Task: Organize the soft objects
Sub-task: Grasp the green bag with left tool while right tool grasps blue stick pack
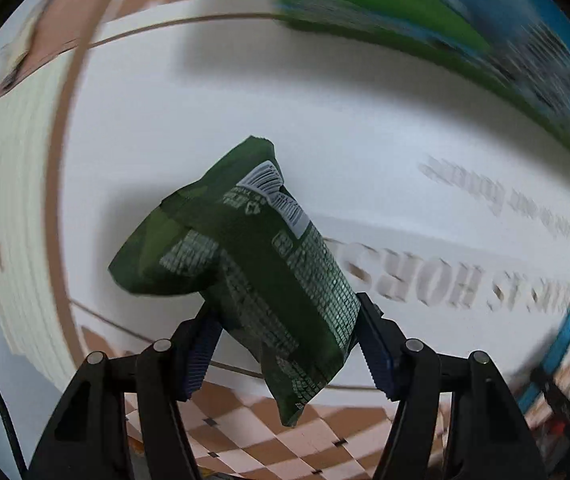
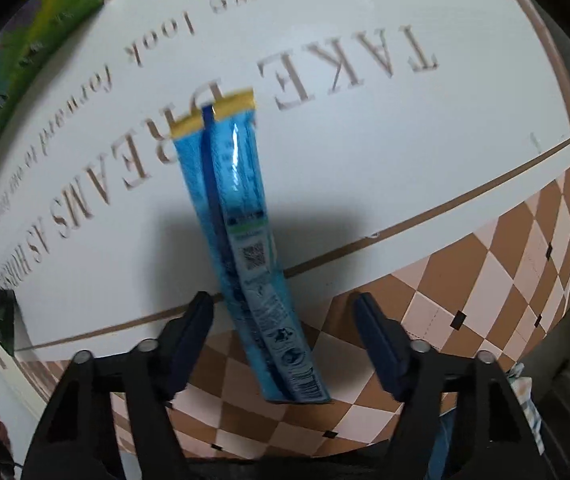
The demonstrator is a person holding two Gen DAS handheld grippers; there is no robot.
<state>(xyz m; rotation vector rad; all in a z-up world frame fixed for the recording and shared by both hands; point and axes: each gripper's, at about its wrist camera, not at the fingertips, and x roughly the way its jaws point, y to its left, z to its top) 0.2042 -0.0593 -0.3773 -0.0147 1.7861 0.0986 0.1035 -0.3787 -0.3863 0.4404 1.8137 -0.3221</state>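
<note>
Claw work first: the left claw (image 1: 285,344) pinches a dark green packet (image 1: 245,256) between its blue pads, the packet's long axis running from lower right of the frame up to its folded top at centre. The right claw (image 2: 285,340) stands wide, gripping nothing; a blue stick pouch (image 2: 245,248) with a yellow end lies between its fingers, lengthwise along them, on the surface (image 2: 405,152), so the right arm is nearer it. A QR code shows on the pouch. The cloth reads "TAKE", "DREAMS AS HORSE", "we look forward to".
</note>
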